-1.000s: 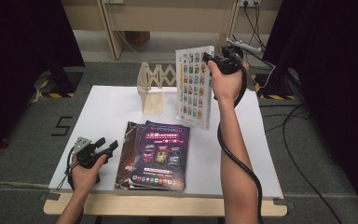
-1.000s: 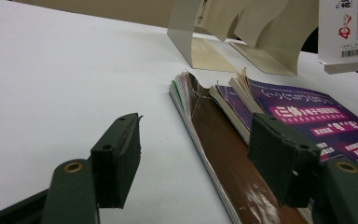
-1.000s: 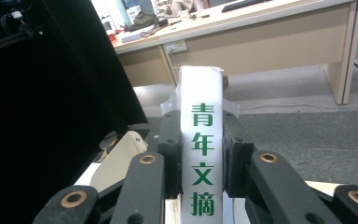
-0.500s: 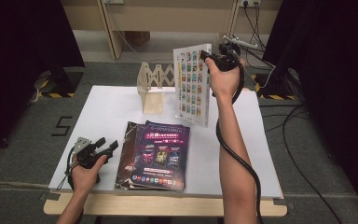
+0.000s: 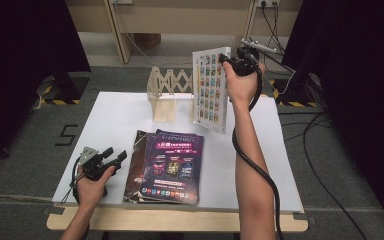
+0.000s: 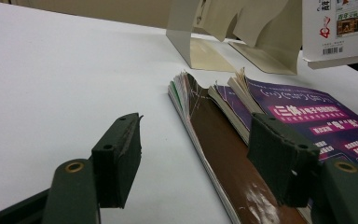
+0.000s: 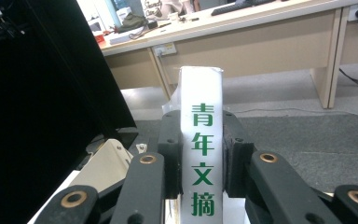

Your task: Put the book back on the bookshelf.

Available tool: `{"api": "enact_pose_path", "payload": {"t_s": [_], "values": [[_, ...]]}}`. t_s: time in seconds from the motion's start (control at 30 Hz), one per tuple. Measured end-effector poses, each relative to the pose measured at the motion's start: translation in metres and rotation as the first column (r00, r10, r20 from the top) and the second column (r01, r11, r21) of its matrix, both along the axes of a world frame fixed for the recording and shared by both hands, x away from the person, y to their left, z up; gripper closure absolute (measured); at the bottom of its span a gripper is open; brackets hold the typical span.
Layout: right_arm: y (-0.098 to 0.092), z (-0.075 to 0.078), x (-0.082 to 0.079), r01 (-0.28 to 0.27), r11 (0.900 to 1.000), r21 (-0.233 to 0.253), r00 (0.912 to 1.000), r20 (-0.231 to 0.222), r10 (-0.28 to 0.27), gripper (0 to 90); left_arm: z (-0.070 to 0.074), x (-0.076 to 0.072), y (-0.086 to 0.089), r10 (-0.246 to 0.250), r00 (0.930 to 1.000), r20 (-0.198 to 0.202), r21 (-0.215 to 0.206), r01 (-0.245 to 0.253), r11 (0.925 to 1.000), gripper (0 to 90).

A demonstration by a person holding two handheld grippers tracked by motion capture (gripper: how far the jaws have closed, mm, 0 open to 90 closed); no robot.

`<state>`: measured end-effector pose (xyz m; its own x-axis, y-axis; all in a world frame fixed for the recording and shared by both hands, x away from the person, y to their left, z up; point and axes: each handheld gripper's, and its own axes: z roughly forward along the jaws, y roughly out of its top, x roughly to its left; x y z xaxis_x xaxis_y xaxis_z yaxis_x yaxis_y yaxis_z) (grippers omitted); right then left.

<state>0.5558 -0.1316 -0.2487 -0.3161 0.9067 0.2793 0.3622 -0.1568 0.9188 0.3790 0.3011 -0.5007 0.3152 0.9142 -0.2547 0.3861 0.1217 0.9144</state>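
Looking from the largest thing down, we find the white bench [image 5: 130, 120] carrying a wooden accordion book rack [image 5: 167, 92] at its far side and a stack of magazines [image 5: 167, 167] near the front, the purple-covered one on top of a brown-covered one. Over the last second the white magazine [image 5: 211, 87] has drifted a little leftward and closer to the rack while staying upright in the air, its lower edge hanging just over the bench. We judge that it is being carried toward a slot in the rack and is not yet seated. Our right gripper [image 5: 232, 62] has its jaws clamped on the magazine's spine [image 7: 201, 154], green characters showing between them. Our left gripper [image 5: 105, 159] rests at the front left of the bench, just beside the stack, unmoved, its jaws apart and holding nothing.
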Motion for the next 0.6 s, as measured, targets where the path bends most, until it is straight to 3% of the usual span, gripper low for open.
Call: {"api": "enact_pose_path", "payload": {"t_s": [0.13, 0.6], "values": [[0.006, 0.000, 0.004, 0.011, 1.000, -0.020, 0.9999, 0.001, -0.011, 74.3, 0.000, 0.000, 0.000, 0.002, 1.0000, 0.003, -0.006, -0.002, 1.0000, 34.1], [0.012, -0.002, 0.015, 0.032, 0.999, -0.023, 0.9995, 0.000, -0.032, 74.3, 0.000, 0.000, 0.000, 0.000, 1.0000, 0.002, -0.008, 0.000, 1.0000, 34.0]]}}
